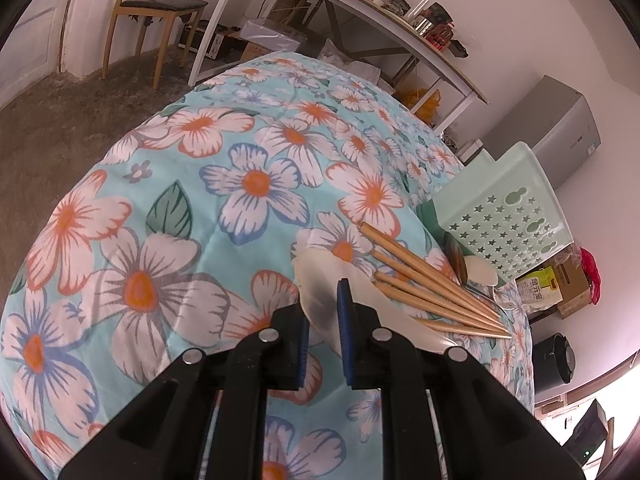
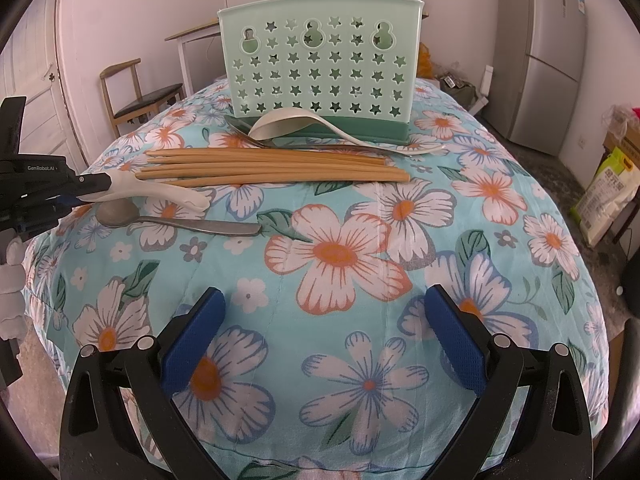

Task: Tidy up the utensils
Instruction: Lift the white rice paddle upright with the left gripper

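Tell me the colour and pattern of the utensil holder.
The utensil holder is pale mint green, pierced with star-shaped holes, on a darker green base; clearest in the right wrist view.

White lettering "GenRobot.AI" stands on the black body of the left claw point(image 2: 86, 190) seen from the right wrist view; print on the yellow-green sack point(image 2: 608, 196) is too small to read.

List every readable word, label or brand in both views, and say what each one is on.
"GenRobot.AI": white print on the black body of the left gripper, seen in the right wrist view.
Yellow-green sack on the floor: large printed characters, too blurred to read.
Refrigerator: door stickers, too small to read.
Cardboard box: print unreadable.
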Motion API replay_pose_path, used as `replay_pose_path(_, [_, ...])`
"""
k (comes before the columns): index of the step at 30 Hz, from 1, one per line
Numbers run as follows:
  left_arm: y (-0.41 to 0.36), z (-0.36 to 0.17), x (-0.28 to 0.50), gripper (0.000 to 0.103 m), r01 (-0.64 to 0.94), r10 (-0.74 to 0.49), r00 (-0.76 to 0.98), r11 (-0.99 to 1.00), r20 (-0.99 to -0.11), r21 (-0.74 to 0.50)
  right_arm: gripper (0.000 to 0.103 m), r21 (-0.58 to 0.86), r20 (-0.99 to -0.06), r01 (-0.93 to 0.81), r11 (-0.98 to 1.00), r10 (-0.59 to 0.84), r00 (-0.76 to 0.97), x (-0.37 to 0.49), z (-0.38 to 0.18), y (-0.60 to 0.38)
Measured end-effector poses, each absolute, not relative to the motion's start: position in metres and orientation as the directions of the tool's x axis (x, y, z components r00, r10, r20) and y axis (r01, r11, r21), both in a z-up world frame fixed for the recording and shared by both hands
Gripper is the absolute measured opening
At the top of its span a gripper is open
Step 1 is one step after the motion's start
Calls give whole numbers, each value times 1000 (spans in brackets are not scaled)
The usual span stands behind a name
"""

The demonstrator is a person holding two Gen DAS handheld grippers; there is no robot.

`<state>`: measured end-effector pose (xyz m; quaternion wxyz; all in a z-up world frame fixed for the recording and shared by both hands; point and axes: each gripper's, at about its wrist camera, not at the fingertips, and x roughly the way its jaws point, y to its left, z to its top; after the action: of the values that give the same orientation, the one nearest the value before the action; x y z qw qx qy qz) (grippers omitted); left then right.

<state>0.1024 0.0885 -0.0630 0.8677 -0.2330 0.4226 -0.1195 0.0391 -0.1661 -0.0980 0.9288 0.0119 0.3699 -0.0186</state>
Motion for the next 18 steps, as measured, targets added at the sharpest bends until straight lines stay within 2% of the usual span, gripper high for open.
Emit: replay_pose_path(18, [89, -61, 100, 12, 18, -415, 619, 856, -667, -516, 95, 7, -687, 43, 999, -26, 726, 39, -98, -166])
